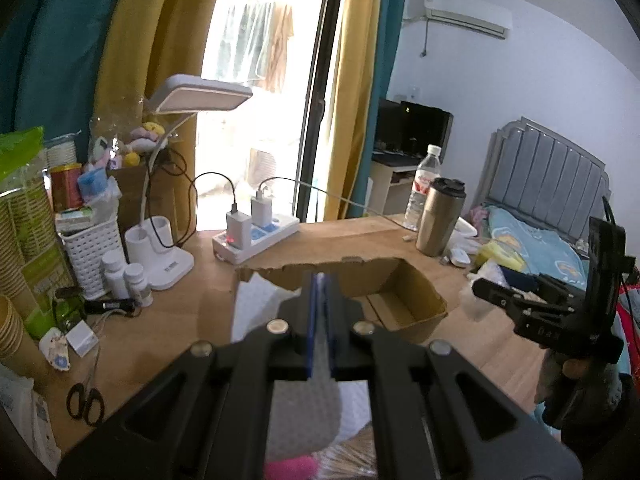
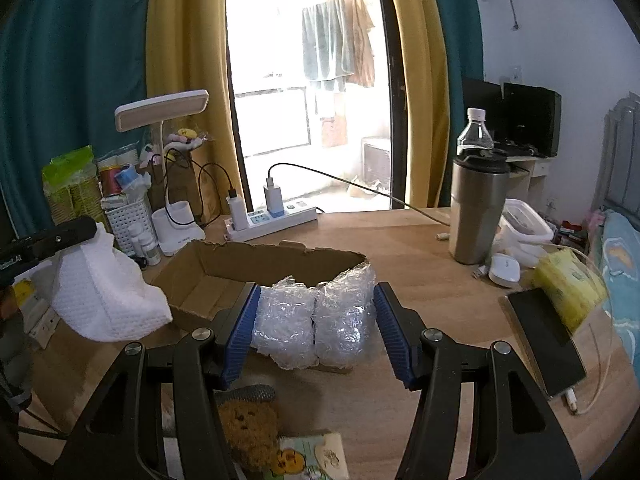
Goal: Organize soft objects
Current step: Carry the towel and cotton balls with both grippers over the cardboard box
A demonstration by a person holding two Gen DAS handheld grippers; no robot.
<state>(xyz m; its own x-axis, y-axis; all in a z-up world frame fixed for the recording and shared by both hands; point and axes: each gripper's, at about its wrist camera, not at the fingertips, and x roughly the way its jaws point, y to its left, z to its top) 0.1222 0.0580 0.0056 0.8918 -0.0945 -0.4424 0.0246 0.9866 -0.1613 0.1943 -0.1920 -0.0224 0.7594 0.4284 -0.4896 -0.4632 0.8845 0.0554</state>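
Observation:
My left gripper (image 1: 320, 316) is shut, its blue pads pinching a white dimpled foam sheet (image 1: 256, 308) that hangs below it. From the right wrist view the same sheet (image 2: 108, 296) droops from the left gripper (image 2: 86, 228) just left of the open cardboard box (image 2: 260, 260). My right gripper (image 2: 318, 292) is shut on a wad of clear bubble wrap (image 2: 312, 320), one pad pressing each side, at the box's near right corner. In the left wrist view the right gripper (image 1: 484, 290) stands right of the box (image 1: 400, 280), whose floor is bare.
A steel tumbler (image 2: 476, 208), water bottle (image 2: 474, 132), mouse (image 2: 504, 270), phone (image 2: 548, 344) and yellow tissue pack (image 2: 568, 284) sit to the right. A power strip (image 2: 272, 222), lamp (image 2: 176, 224) and white basket (image 2: 128, 220) line the back. A brown plush (image 2: 248, 428) lies near me, scissors (image 1: 84, 400) at left.

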